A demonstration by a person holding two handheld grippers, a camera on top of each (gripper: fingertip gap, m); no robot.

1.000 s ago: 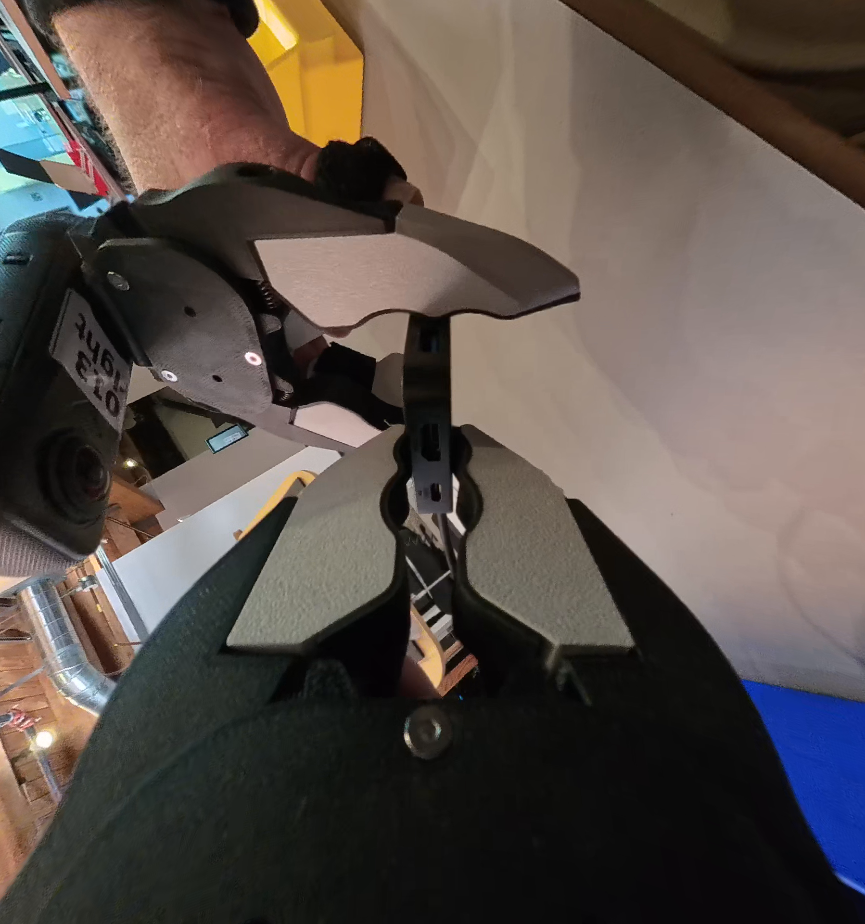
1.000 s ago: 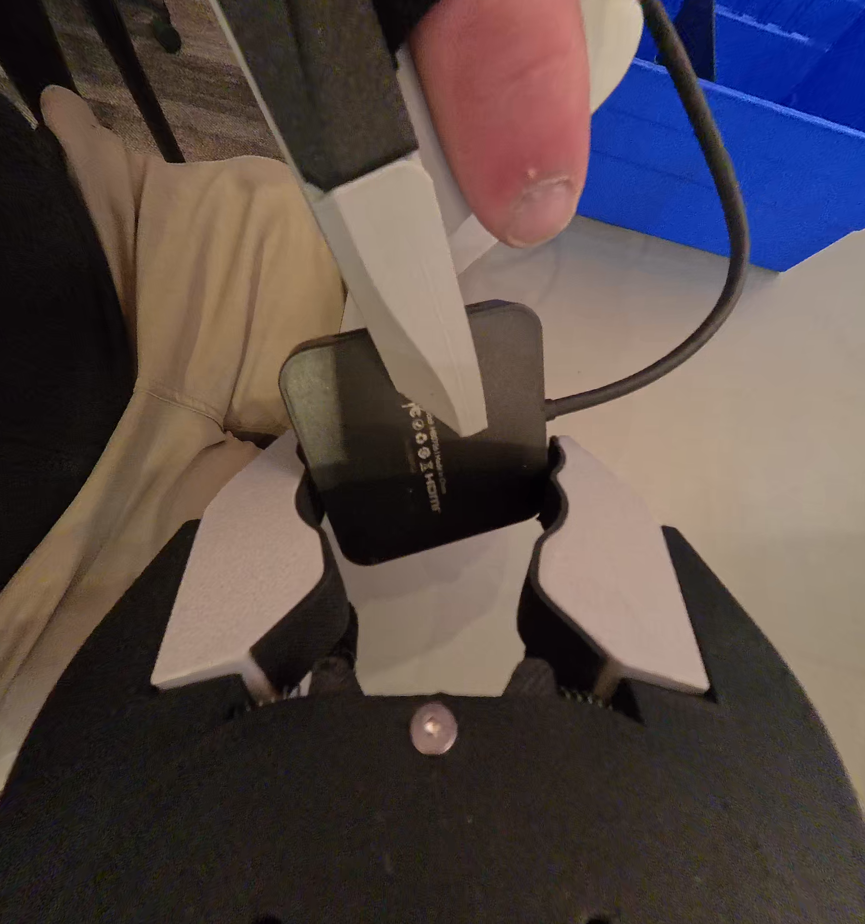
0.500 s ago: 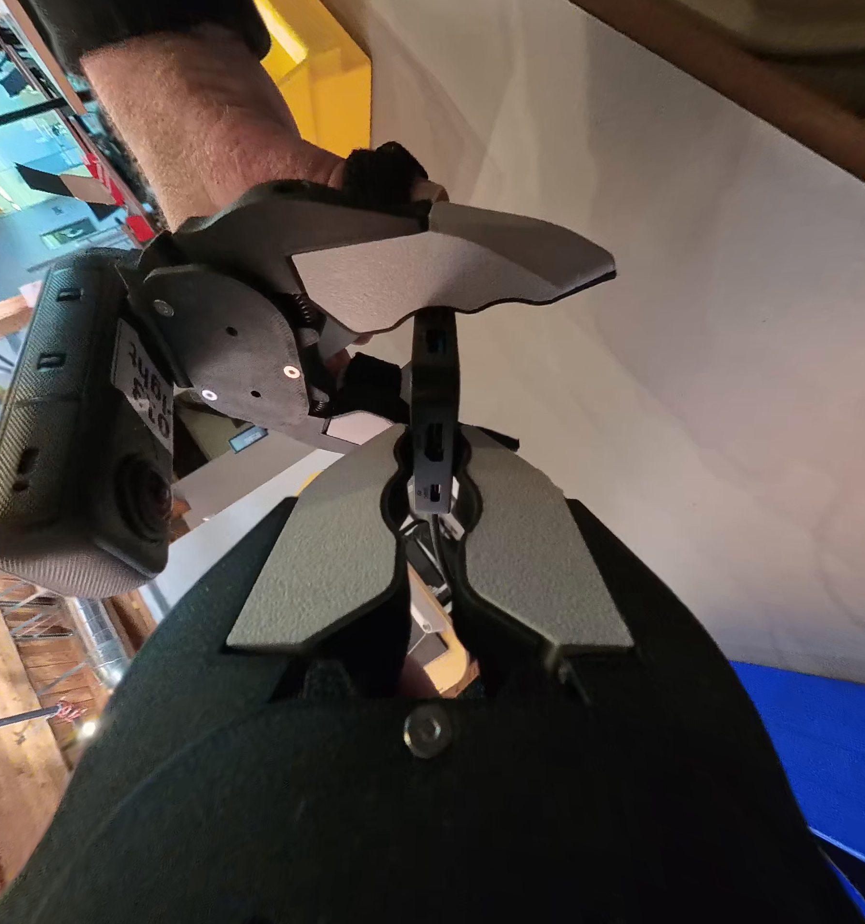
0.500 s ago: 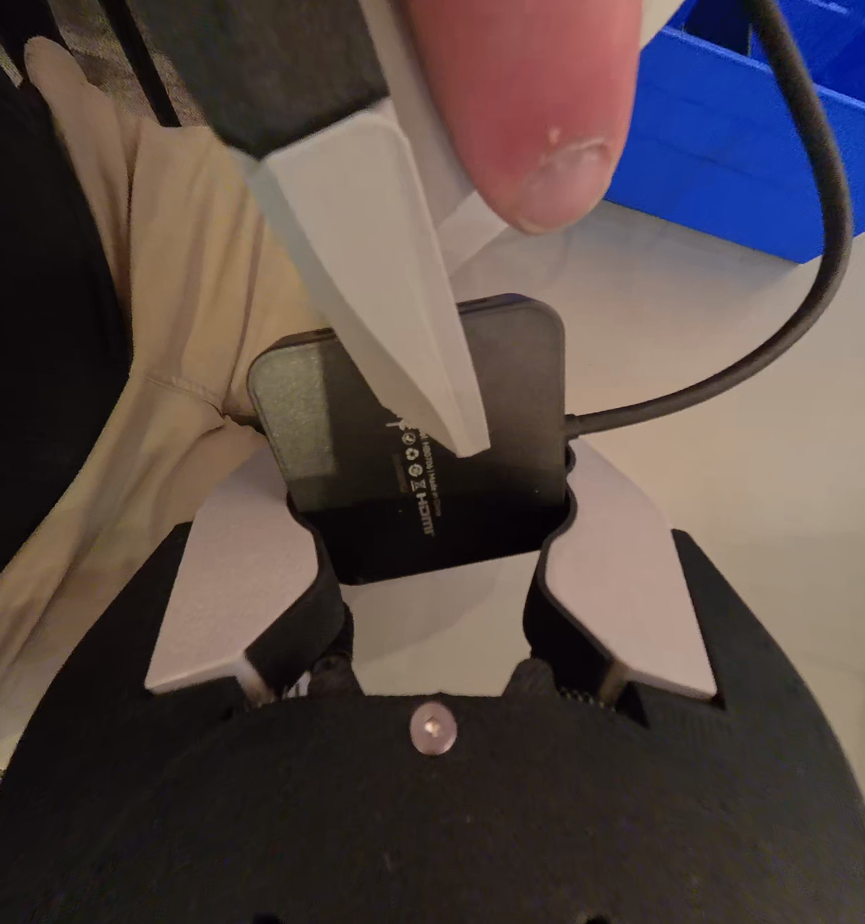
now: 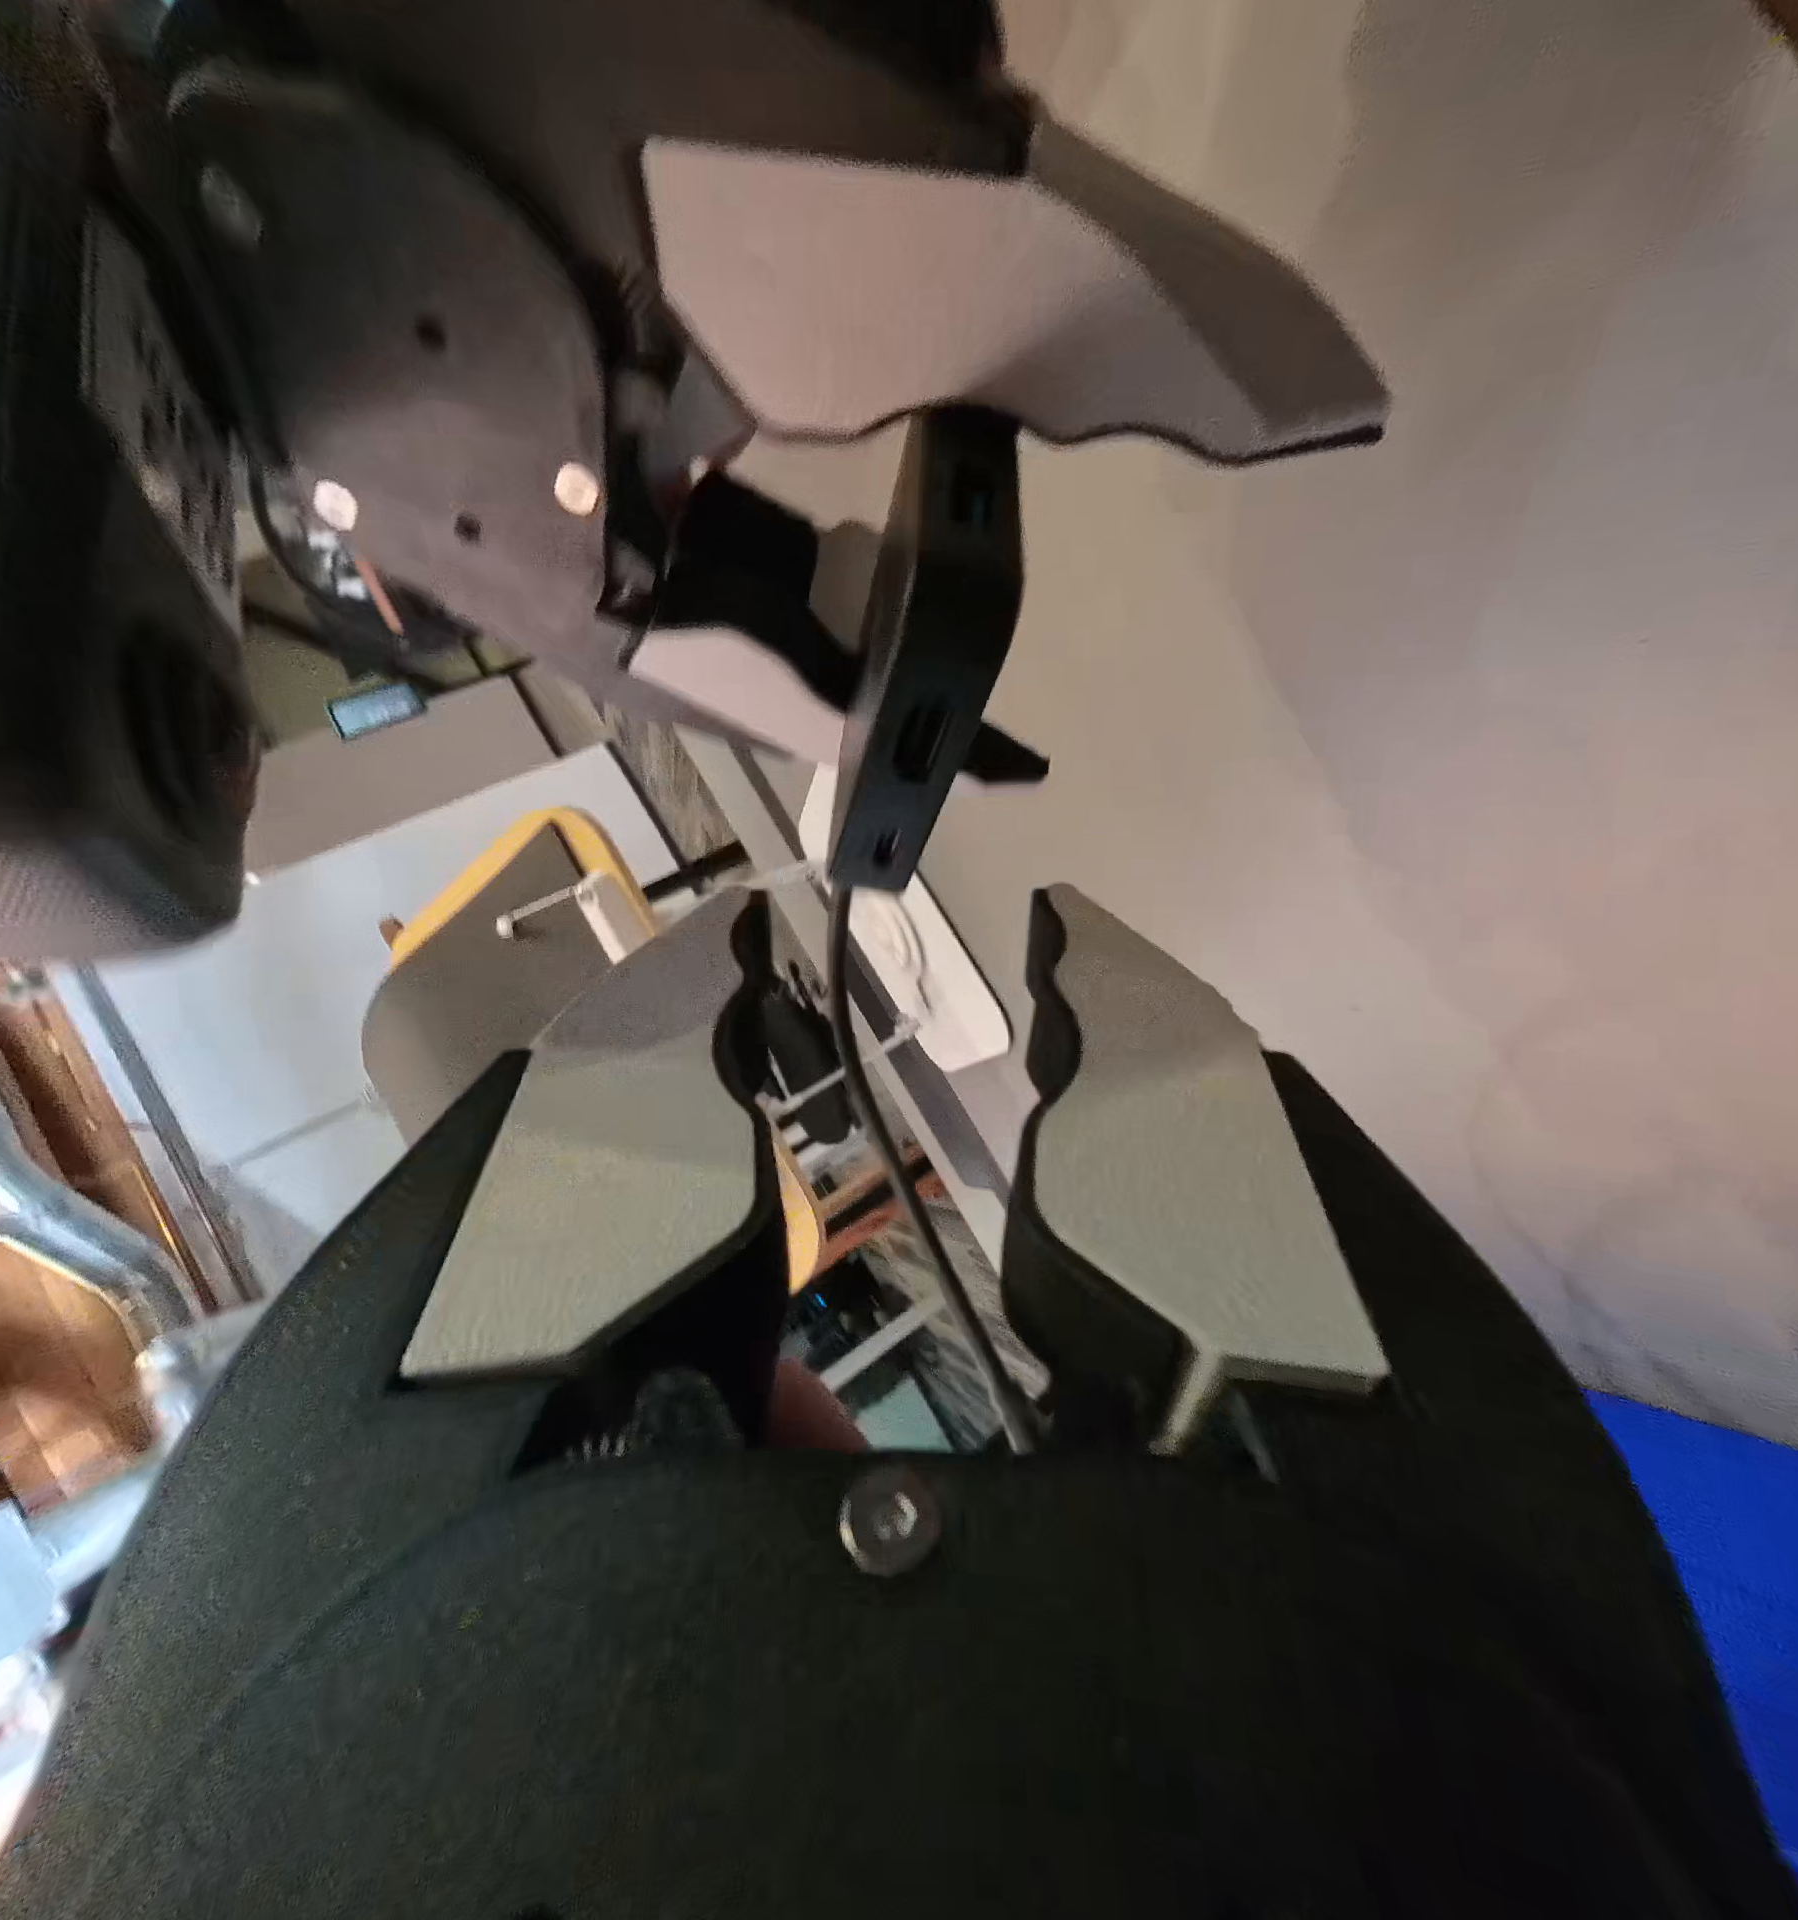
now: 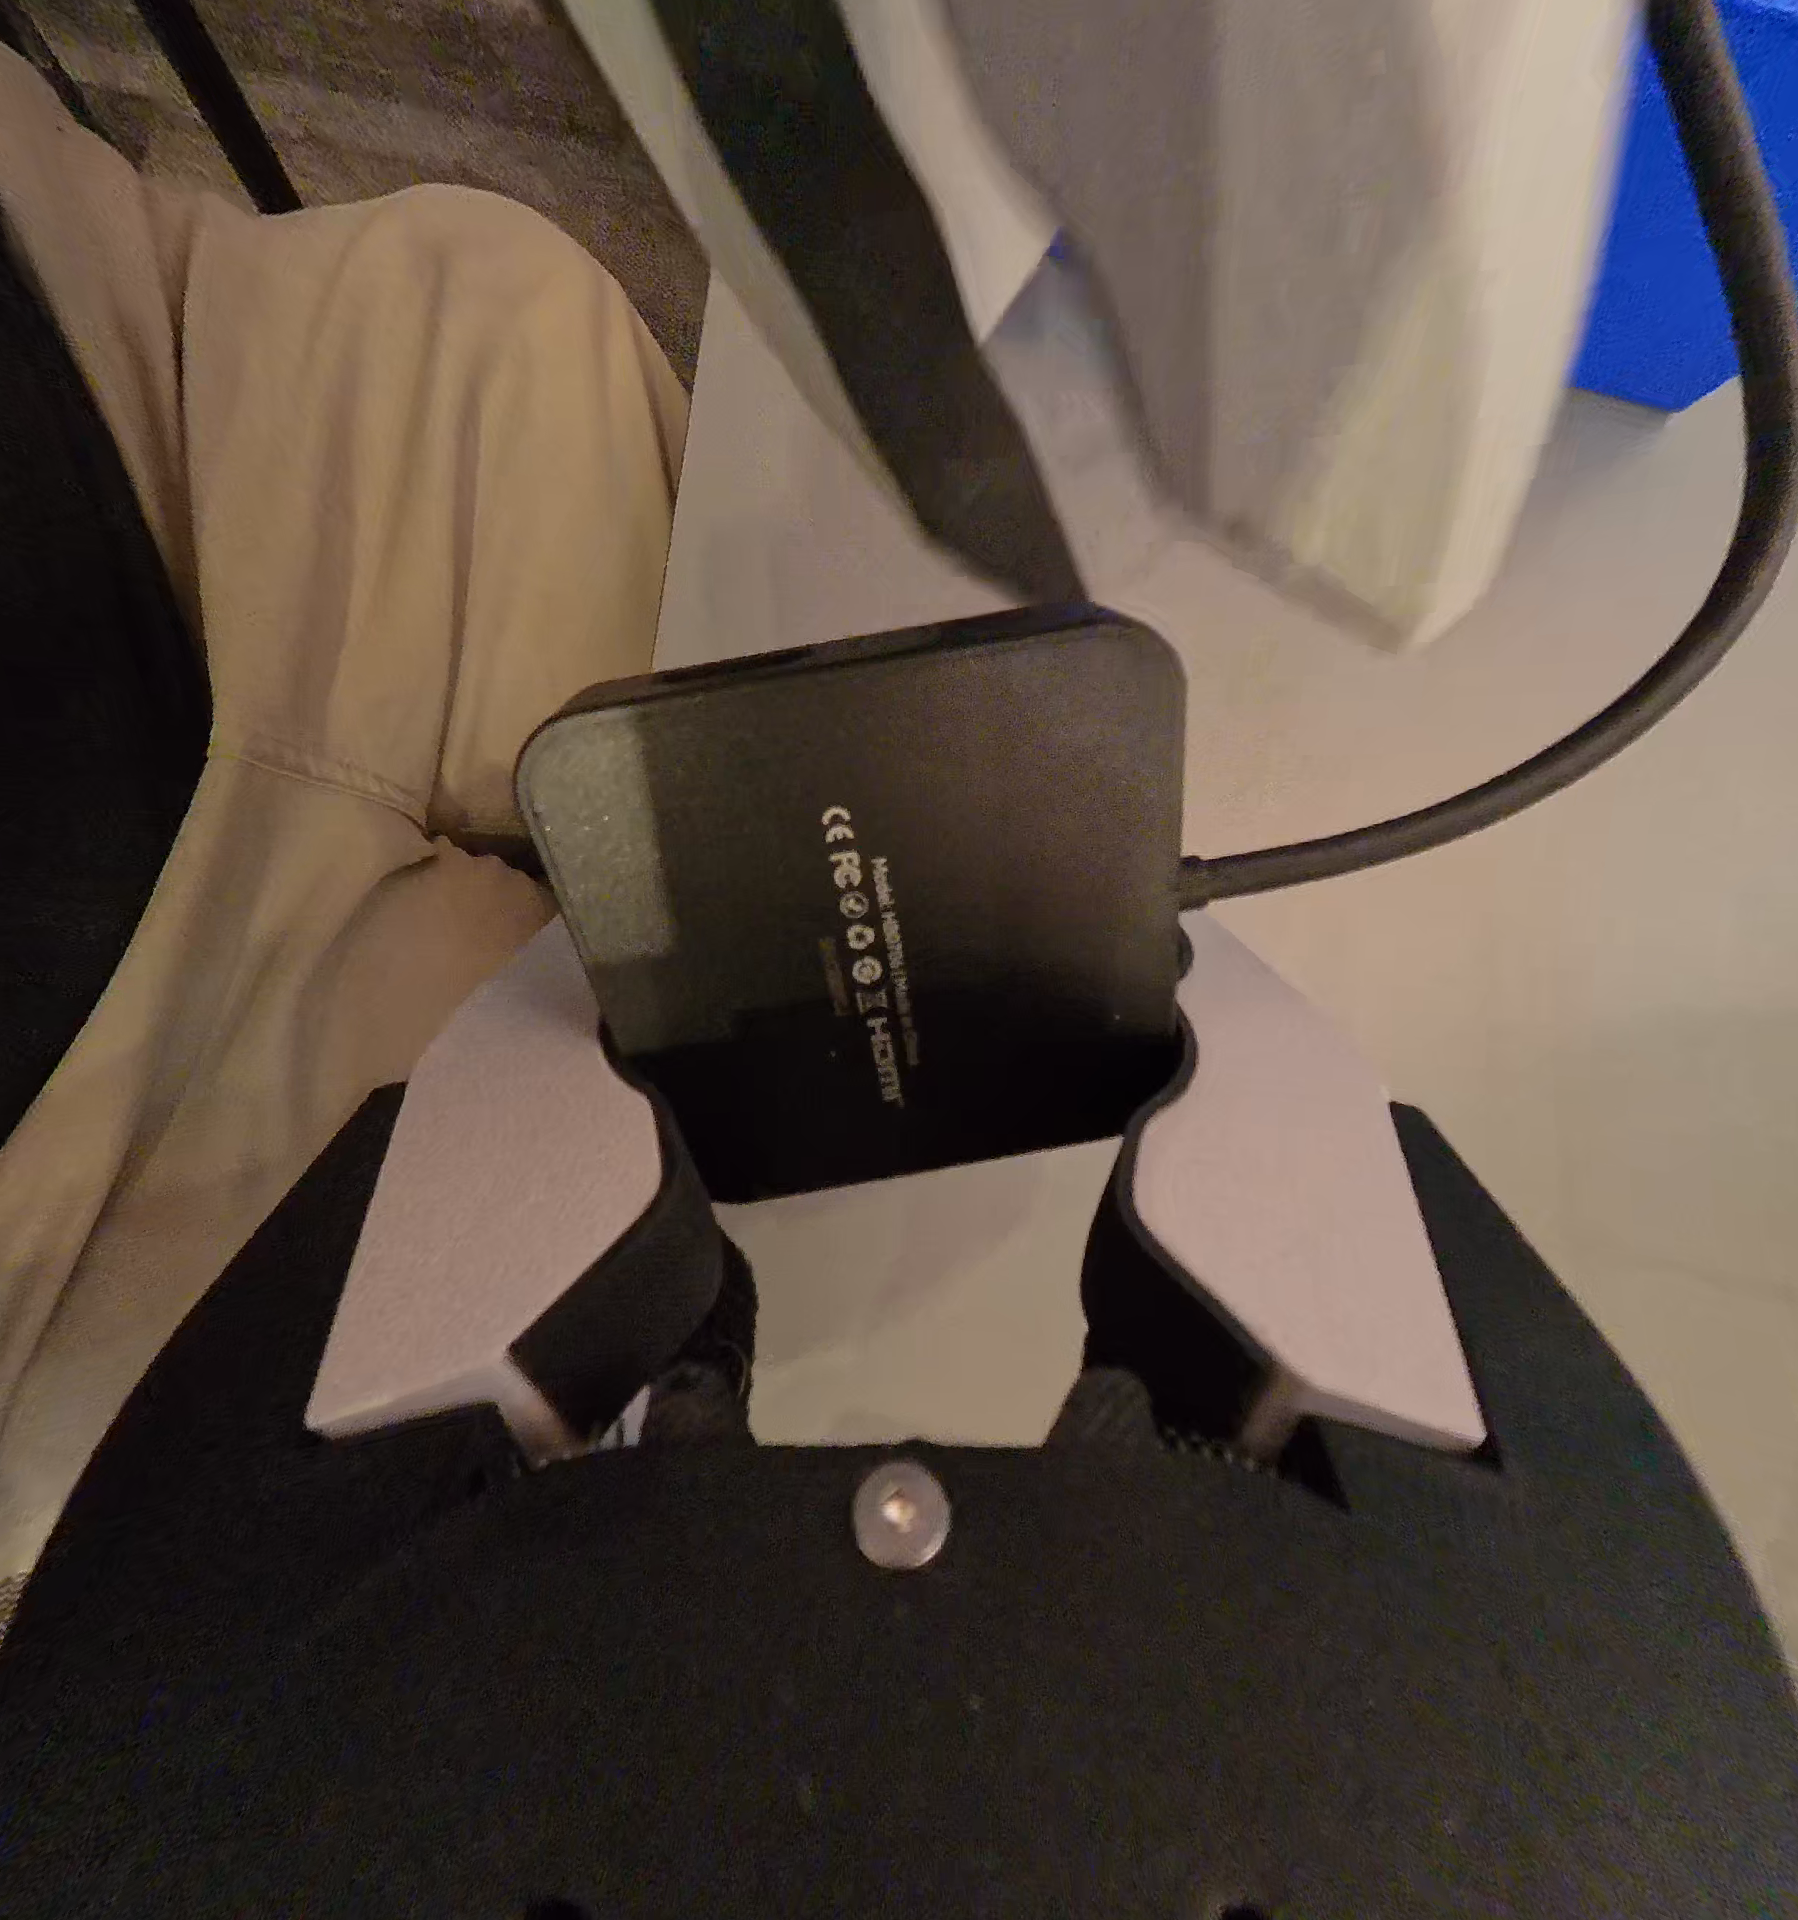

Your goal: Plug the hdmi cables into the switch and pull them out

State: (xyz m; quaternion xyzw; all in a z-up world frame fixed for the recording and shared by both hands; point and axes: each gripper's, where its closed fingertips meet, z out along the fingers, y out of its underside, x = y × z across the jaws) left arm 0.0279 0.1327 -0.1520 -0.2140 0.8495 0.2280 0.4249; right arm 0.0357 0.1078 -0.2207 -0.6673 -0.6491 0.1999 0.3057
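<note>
The black HDMI switch (image 6: 874, 894) lies underside up between the fingers of my right gripper (image 6: 890, 987), which is shut on its two side edges. A thin black cable (image 6: 1705, 623) leaves its right side and curves up. In the left wrist view the switch (image 5: 926, 644) shows edge-on, clamped under the right gripper's upper finger (image 5: 926, 281). My left gripper (image 5: 895, 914) is open just below the switch and does not touch it. The cable (image 5: 874, 1122) hangs down between its fingers. A blurred left finger (image 6: 1290, 312) shows above the switch.
The white table (image 6: 1497, 1039) lies under the switch, with a blue bin (image 6: 1726, 208) at its far right, also in the left wrist view (image 5: 1757, 1558). A person's beige trouser leg (image 6: 303, 623) is at the left. The right gripper's camera (image 5: 95, 675) is close at the left. Across from one pair of fingers to the other is roughly 7 centimeters.
My left gripper has opened, let go of the switch's edge and drawn back a little. The right gripper still holds the switch.
</note>
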